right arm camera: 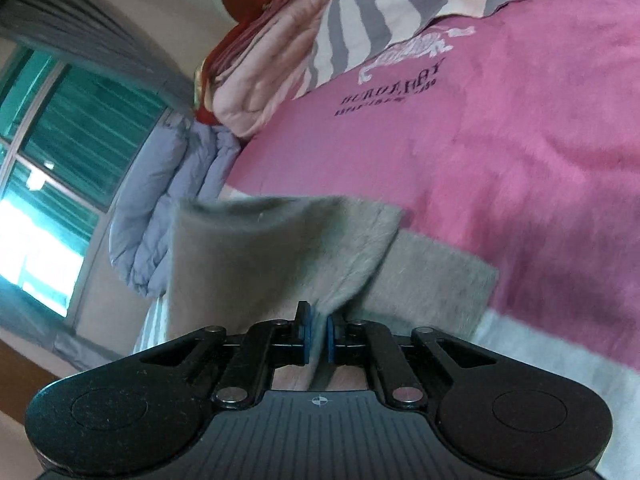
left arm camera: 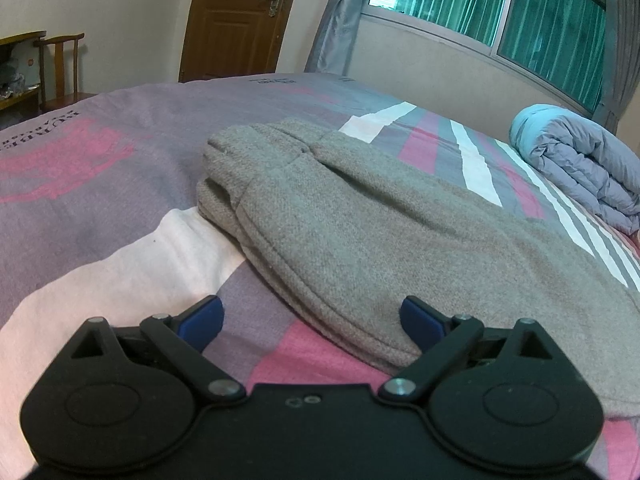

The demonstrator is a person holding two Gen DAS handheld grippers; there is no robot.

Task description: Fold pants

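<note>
**Right gripper pinches grey pants; left spread above them**

In the left wrist view, the grey pants (left arm camera: 360, 216) lie folded across the middle of the frame on the pink-and-grey striped bedspread (left arm camera: 100, 184). The left gripper (left arm camera: 312, 320) sits at the bottom, jaws spread wide, empty, over the pants' near edge. A rolled blue quilt (left arm camera: 580, 164) lies at right. In the right wrist view, the right gripper (right arm camera: 318, 338) is clenched on a lifted fold of pants (right arm camera: 256, 256), lower centre.
</note>
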